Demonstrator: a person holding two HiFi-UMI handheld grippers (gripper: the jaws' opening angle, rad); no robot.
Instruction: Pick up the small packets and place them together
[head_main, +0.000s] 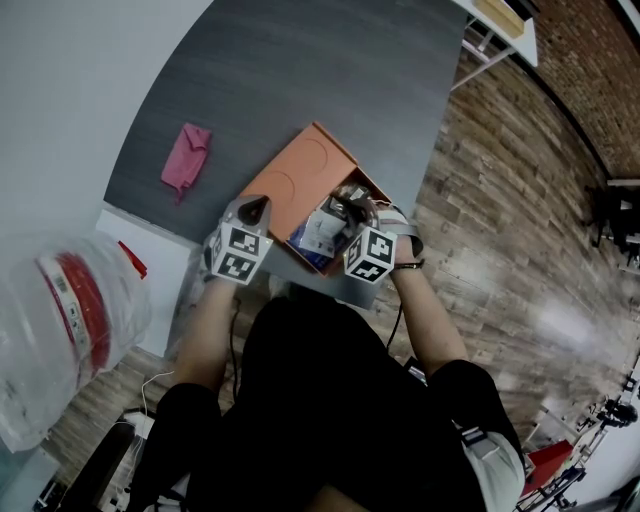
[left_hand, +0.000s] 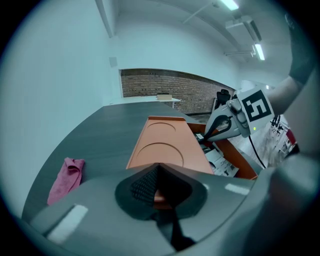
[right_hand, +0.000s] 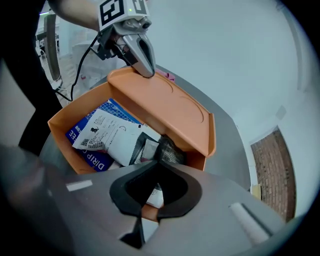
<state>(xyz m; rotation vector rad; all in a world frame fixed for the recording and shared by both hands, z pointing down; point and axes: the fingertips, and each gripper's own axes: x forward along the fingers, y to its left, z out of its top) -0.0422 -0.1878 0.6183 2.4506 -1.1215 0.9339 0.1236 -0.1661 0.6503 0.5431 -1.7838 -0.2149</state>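
Note:
An orange box (right_hand: 60, 131) stands at the near edge of the grey table (head_main: 300, 70), its lid (right_hand: 170, 105) folded back flat. Inside lie a blue packet (right_hand: 82, 150), a white printed packet (right_hand: 107, 132) and a small dark crinkled packet (right_hand: 169, 149). My right gripper (right_hand: 159, 167) reaches down into the box (head_main: 352, 207), with its tips closed at the dark packet's near edge. My left gripper (left_hand: 159, 170) is shut, and its tips rest on the lid's near corner (right_hand: 147, 72). In the head view the packets (head_main: 318, 235) are partly hidden by the right gripper.
A pink cloth (head_main: 186, 158) lies on the table to the left of the box. A clear plastic bag with a red band (head_main: 70, 320) sits beyond the table's left edge. The person's body fills the near side. Wooden floor lies to the right.

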